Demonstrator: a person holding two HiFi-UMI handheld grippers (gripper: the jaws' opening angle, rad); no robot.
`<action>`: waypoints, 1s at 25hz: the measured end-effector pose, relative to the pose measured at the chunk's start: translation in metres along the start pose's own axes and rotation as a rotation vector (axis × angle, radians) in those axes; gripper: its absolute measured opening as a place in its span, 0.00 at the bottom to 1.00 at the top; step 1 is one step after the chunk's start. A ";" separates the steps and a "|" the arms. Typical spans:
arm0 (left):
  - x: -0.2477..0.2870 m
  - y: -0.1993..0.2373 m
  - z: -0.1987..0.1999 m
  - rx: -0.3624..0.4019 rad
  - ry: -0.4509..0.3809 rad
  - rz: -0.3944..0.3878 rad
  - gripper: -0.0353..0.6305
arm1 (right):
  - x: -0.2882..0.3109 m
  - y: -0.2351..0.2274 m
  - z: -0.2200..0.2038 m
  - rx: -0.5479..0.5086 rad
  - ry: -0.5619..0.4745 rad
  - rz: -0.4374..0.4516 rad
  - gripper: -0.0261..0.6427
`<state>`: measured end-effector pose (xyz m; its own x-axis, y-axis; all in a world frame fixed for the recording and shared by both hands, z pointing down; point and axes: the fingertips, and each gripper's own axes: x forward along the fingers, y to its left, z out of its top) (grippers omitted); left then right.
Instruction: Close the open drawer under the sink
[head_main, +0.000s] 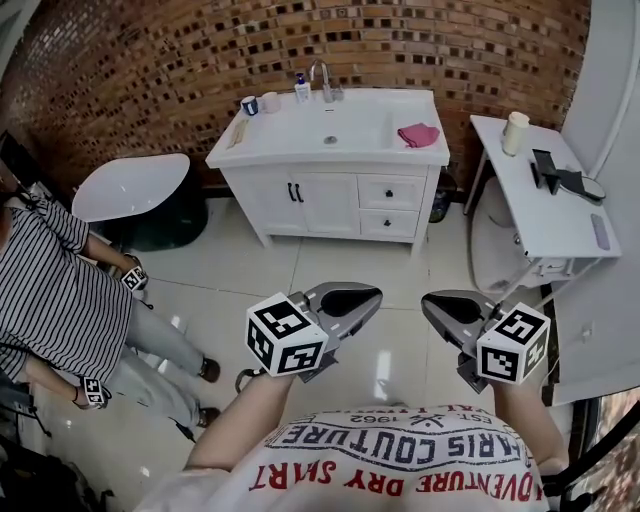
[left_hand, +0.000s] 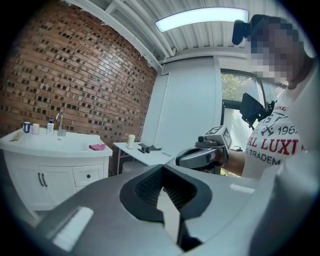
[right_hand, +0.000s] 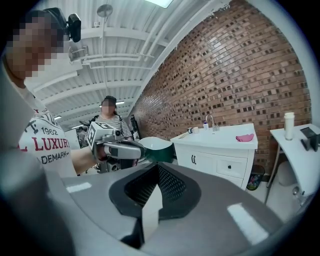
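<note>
The white sink vanity (head_main: 330, 140) stands against the brick wall, well ahead of me across the tiled floor. Its two drawers (head_main: 390, 192) sit at the right under the counter; both fronts look flush from here, as does the upper drawer (right_hand: 234, 166) in the right gripper view. My left gripper (head_main: 368, 297) and right gripper (head_main: 430, 300) hang side by side in front of my chest, far from the vanity. Each has its jaws closed together and holds nothing. The left gripper (left_hand: 162, 167) view shows the vanity (left_hand: 55, 150) far to the left.
A pink cloth (head_main: 418, 134) lies on the counter beside the faucet (head_main: 322, 80). A white side table (head_main: 545, 205) with a cup (head_main: 515, 132) stands at the right. A person in a striped shirt (head_main: 50, 290) sits at the left, near a white-topped dark tub (head_main: 130, 190).
</note>
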<state>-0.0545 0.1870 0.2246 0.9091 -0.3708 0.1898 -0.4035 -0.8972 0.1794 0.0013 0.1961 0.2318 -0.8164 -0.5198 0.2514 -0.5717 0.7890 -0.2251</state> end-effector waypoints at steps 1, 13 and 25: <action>0.001 -0.001 0.000 0.000 0.001 -0.001 0.04 | -0.001 0.001 -0.001 -0.002 0.002 0.002 0.05; 0.001 -0.006 -0.006 0.000 0.020 -0.006 0.04 | -0.002 0.005 -0.006 0.000 -0.004 -0.002 0.05; 0.000 0.005 -0.011 -0.003 0.023 -0.012 0.04 | 0.011 0.004 -0.009 -0.007 0.000 0.002 0.05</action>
